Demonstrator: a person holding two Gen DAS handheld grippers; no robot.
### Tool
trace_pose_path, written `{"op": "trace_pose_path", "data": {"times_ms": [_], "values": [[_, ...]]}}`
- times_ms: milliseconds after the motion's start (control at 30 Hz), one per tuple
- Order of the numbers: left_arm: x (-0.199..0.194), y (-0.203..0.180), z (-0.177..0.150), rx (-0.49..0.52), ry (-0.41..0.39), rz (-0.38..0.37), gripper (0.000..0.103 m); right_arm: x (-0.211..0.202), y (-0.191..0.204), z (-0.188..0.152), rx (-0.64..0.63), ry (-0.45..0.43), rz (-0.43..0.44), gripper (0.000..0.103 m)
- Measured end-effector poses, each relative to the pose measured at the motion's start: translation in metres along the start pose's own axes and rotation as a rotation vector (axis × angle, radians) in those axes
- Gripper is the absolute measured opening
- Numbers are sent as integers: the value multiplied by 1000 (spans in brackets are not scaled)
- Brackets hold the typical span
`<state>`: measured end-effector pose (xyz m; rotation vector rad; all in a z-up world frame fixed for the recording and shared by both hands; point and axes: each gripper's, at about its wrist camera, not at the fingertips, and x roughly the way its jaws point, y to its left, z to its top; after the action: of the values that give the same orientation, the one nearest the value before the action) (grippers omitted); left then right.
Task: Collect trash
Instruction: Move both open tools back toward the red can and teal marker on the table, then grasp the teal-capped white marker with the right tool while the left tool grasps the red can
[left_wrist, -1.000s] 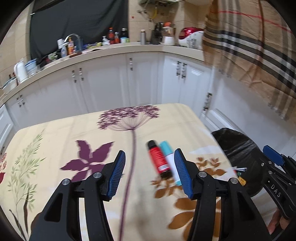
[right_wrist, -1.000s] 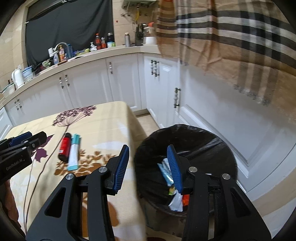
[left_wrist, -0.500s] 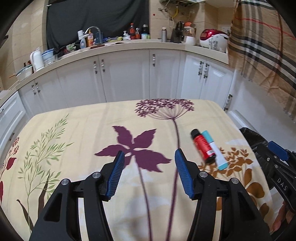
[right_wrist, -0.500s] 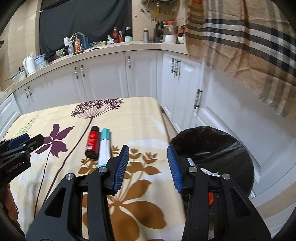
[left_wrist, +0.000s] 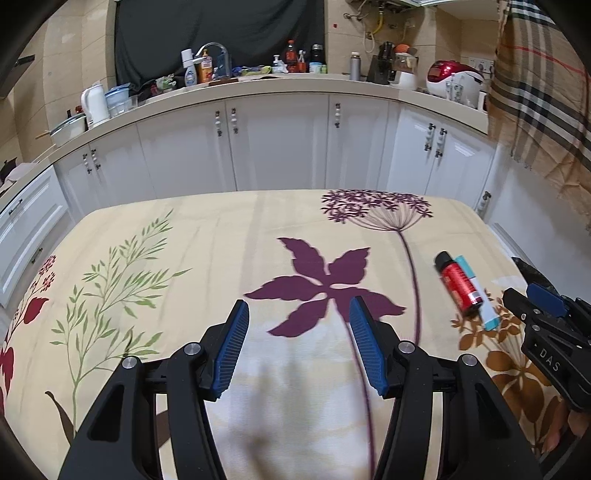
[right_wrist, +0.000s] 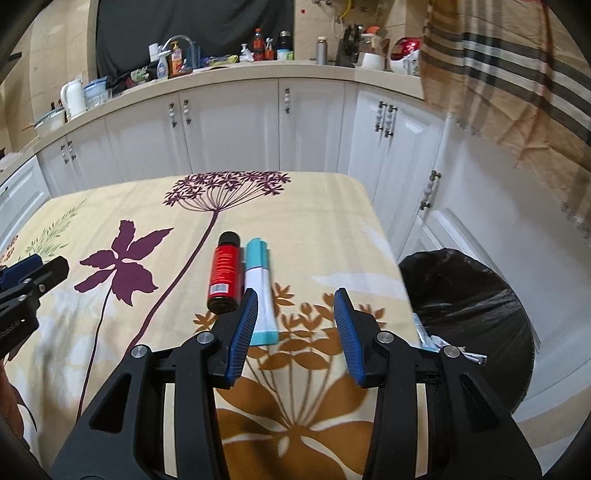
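On the flowered tablecloth (right_wrist: 332, 206): red bottle (right_wrist: 224, 271), teal tube (right_wrist: 260, 291) touching; bin (right_wrist: 476, 295) right; white cabinets (left_wrist: 280, 144) far; left gripper (left_wrist: 297, 345), right gripper (right_wrist: 295, 330) both open, empty.

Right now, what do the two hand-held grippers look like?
Both are black plastic frames with silver pivot bolts and ribbed blue finger pads. The left hand-held gripper and the right hand-held gripper match; white lettering "DAS" marks the right one's side.

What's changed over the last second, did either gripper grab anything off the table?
Both grippers swung left: the right gripper went from above the trash bin to over the tablecloth, the left gripper away from the red bottle. Nothing grabbed; both remain open, empty. Bottle and teal-white tube lie unmoved.
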<state>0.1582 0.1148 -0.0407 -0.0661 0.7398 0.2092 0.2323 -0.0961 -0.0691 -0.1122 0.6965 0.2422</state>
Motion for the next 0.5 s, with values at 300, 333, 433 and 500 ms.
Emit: {"op": "trace_pose_path", "data": {"times_ms": [300, 333, 433, 500], "values": [[6, 21, -3, -30, 19, 26, 56, 20, 13, 6, -29, 56, -4, 42], [7, 22, -3, -32, 21, 26, 56, 22, 13, 7, -30, 62, -4, 42], [8, 23, -4, -33, 24, 24, 56, 26, 15, 8, -36, 76, 1, 42], [8, 23, -4, -33, 24, 24, 56, 30, 17, 9, -42, 90, 4, 42]]}}
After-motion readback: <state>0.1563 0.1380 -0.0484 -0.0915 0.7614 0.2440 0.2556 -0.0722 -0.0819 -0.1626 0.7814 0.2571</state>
